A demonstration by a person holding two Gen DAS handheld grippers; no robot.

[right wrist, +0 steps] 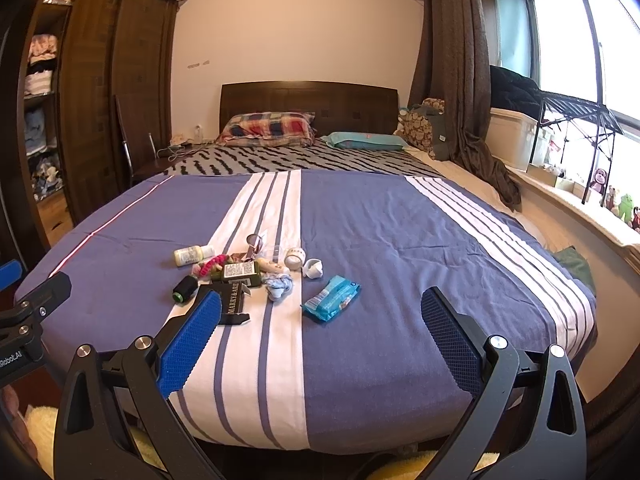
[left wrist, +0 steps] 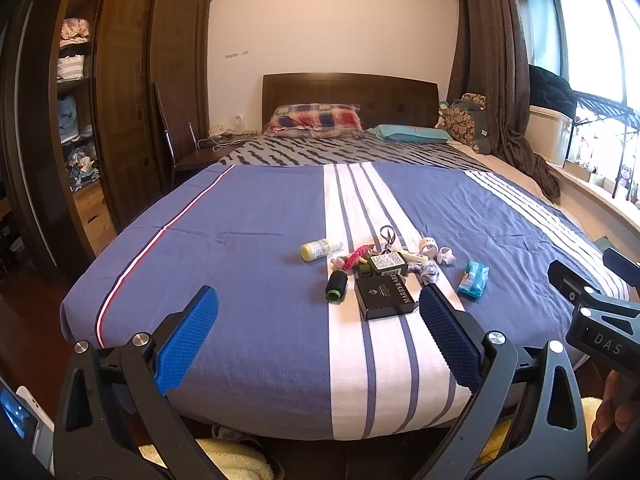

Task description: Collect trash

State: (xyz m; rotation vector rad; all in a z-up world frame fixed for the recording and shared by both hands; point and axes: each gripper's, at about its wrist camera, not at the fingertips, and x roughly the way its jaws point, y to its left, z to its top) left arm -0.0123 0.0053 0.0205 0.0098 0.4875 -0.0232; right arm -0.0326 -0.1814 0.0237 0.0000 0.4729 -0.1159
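Note:
A cluster of small items lies on the blue and white striped bedspread (left wrist: 248, 264). It holds a black box (left wrist: 385, 296), a black thread spool (left wrist: 336, 286), a pale yellow bottle (left wrist: 321, 249), a dark green bottle (left wrist: 384, 264), a teal tissue pack (left wrist: 473, 279), a white tape roll (left wrist: 429, 246) and crumpled scraps. In the right wrist view I see the same box (right wrist: 236, 304), spool (right wrist: 185, 288) and tissue pack (right wrist: 331, 298). My left gripper (left wrist: 318, 306) is open and empty, short of the cluster. My right gripper (right wrist: 320, 306) is open and empty, near the tissue pack.
The bed fills the room, with pillows (left wrist: 316, 120) and a wooden headboard (left wrist: 350, 98) at the far end. A dark wardrobe (left wrist: 120, 100) stands on the left. A curtain (left wrist: 496, 60) and window sill with toys (right wrist: 616, 200) are on the right. A yellow rug (left wrist: 236, 460) lies below the bed's foot.

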